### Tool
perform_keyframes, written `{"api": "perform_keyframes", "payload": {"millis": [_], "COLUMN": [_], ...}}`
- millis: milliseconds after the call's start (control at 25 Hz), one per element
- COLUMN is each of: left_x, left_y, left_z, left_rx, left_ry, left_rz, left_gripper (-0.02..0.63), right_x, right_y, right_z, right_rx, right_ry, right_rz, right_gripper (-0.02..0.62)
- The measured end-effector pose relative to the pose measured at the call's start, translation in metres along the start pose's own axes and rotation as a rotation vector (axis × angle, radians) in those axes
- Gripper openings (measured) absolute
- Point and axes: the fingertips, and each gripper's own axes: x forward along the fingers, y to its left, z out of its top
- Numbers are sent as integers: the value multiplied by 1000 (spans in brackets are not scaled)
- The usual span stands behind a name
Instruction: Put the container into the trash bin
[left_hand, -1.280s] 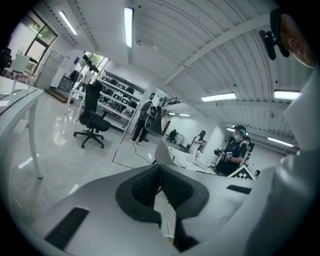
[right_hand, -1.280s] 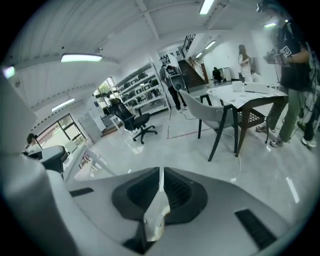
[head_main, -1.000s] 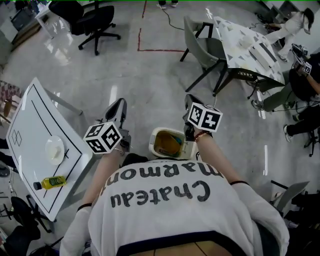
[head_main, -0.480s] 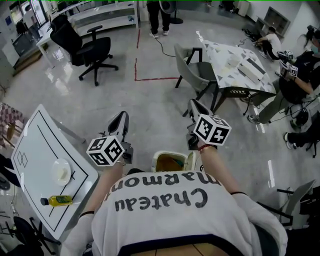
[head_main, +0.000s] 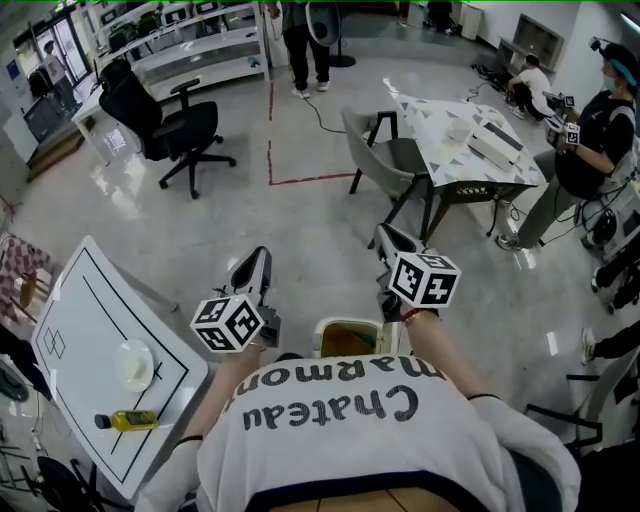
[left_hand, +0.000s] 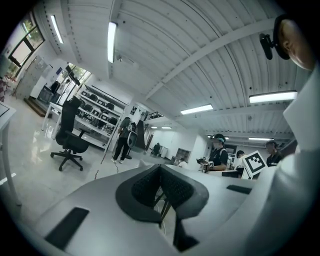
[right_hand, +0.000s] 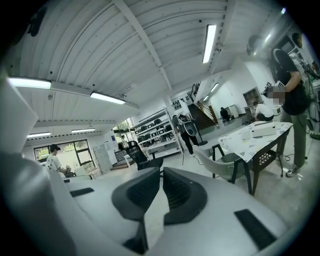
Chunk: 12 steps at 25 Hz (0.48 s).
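Closed and empty: left hand-held gripper (head_main: 258, 262), right hand-held gripper (head_main: 386, 238). A blind step could tip the trash bin (head_main: 345, 335).

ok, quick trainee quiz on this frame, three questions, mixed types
1. True or false: the left gripper holds the yellow bottle.
2. In the head view the trash bin shows: A) between the person's forearms; B) on a chair; C) on top of a shelf.
3. Fill in: the yellow bottle lies on the white ___.

Key: 1 false, its jaws are together on nothing; 2 A; 3 table.
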Motion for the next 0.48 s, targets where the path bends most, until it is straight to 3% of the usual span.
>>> {"api": "perform_keyframes", "payload": {"millis": [480], "left_x": [-17], "left_y": [-2], "left_z": [-15], "left_rx": [-31], "left_ry": [12], "left_rz": [-3], "left_gripper": [23], "right_x": [-1], "right_y": [-5], "right_z": [-36], "right_rx": [14], "right_ry": [81], "right_rz": [-18], "right_gripper": [38]}}
